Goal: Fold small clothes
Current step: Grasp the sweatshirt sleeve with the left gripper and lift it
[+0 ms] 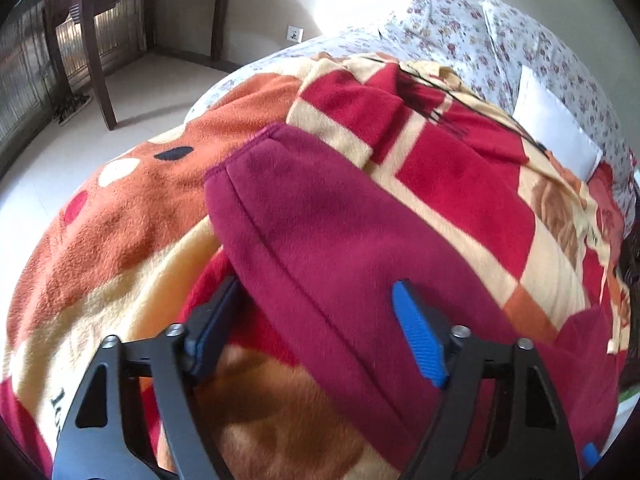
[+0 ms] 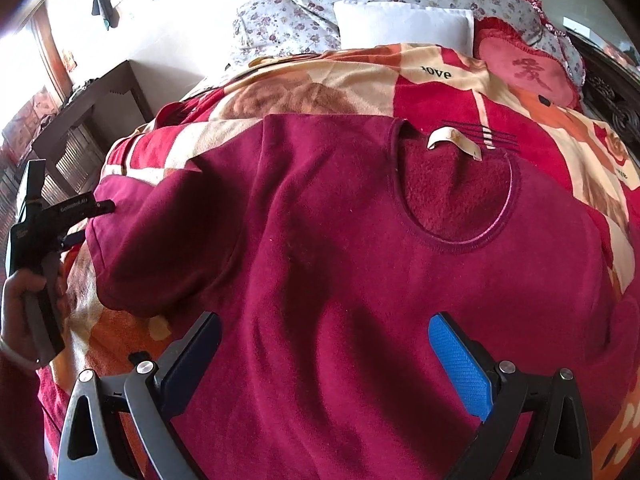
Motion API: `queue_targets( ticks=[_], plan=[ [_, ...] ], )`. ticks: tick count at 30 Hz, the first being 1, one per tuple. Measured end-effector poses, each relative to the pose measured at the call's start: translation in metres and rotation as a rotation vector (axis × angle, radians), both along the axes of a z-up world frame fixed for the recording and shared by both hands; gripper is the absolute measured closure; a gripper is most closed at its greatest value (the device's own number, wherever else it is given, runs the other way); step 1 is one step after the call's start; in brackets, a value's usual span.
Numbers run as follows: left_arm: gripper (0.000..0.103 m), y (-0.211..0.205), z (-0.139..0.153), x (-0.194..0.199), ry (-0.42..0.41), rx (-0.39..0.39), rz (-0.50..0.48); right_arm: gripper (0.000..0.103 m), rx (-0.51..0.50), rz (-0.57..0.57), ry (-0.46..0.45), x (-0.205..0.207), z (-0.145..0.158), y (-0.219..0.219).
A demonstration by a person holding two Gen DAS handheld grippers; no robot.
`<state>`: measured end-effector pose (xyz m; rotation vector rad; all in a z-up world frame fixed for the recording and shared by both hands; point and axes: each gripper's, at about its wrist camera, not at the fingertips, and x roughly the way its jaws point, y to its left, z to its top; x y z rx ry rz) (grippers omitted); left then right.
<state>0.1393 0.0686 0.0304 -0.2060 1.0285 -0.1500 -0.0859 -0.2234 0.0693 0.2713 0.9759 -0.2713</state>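
bed: red-orange-cream fleece blanket (image 2: 440,92) | on it: maroon fleece sweatshirt (image 2: 320,260), flat | head end: white pillow (image 2: 400,24) | floor: dark wooden table (image 1: 120,20) | left gripper (image 1: 316,336) jaws apart over sleeve | right gripper (image 2: 324,364) jaws apart

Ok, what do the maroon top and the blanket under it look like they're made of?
Maroon top: apparently fleece-type knit, matte and fuzzy, with a nappier lining showing inside the neckline. Blanket: seemingly plush synthetic fleece, its short pile visible across the printed pattern.
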Motion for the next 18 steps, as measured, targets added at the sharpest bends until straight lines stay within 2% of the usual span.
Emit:
queue_targets(
  ticks=[2,5,7,10,12,18],
  plan=[
    [0.039,0.000,0.000,0.004,-0.008,-0.012,0.006,0.001,0.010,-0.007,0.004,0.000,-0.002,-0.002],
    [0.061,0.001,-0.002,0.009,-0.022,-0.022,0.004,0.001,0.028,-0.016,0.007,-0.003,-0.005,-0.004],
    [0.084,0.002,-0.002,0.011,-0.029,-0.020,0.003,0.001,0.033,-0.016,0.011,-0.004,-0.007,-0.004],
    [0.093,0.004,0.004,0.012,-0.029,-0.027,-0.001,0.001,0.027,-0.015,0.011,-0.006,-0.007,-0.004],
    [0.094,0.004,0.016,0.005,-0.055,-0.023,-0.009,0.001,0.028,-0.016,0.006,-0.007,-0.005,-0.005],
    [0.094,-0.005,0.083,-0.035,-0.198,-0.059,-0.096,0.001,0.046,-0.042,-0.007,-0.014,-0.003,-0.014]
  ],
)
